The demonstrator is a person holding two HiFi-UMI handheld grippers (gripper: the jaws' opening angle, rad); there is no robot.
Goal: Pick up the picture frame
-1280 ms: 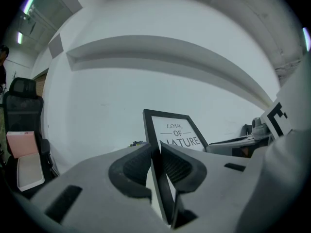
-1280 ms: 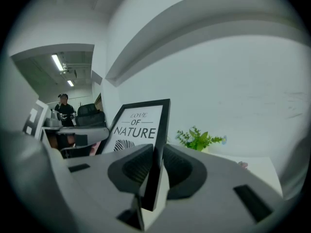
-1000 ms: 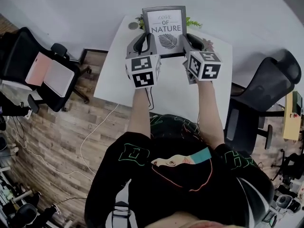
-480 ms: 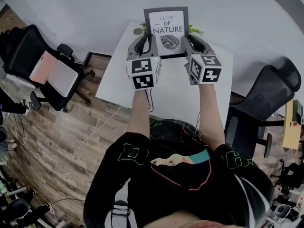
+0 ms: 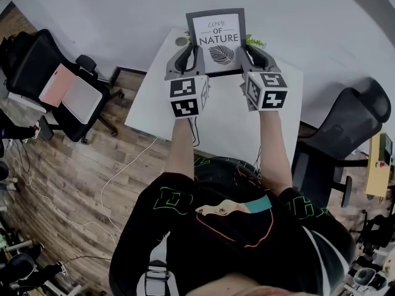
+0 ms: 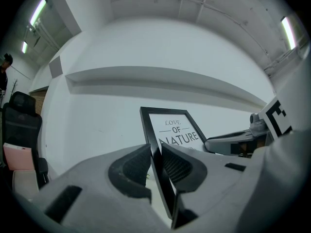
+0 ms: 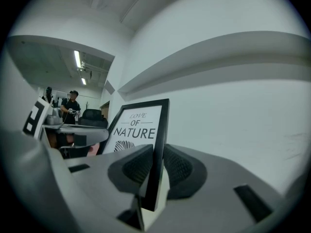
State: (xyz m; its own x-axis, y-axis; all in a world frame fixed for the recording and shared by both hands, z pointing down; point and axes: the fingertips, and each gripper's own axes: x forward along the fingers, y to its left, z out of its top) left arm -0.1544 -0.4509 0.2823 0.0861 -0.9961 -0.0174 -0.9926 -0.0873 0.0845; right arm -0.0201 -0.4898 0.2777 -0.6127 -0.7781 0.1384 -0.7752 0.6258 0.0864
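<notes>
A person's left gripper and right gripper each clamp a side edge of the black picture frame. The frame is upright at top centre of the head view, over the far edge of the white table. Its "Love of Nature" print faces the camera, with a green plant just behind.

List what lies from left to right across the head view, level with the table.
Left chair → left gripper → picture frame → right gripper → right chair. Each gripper is shut on one side edge of the picture frame.
</notes>
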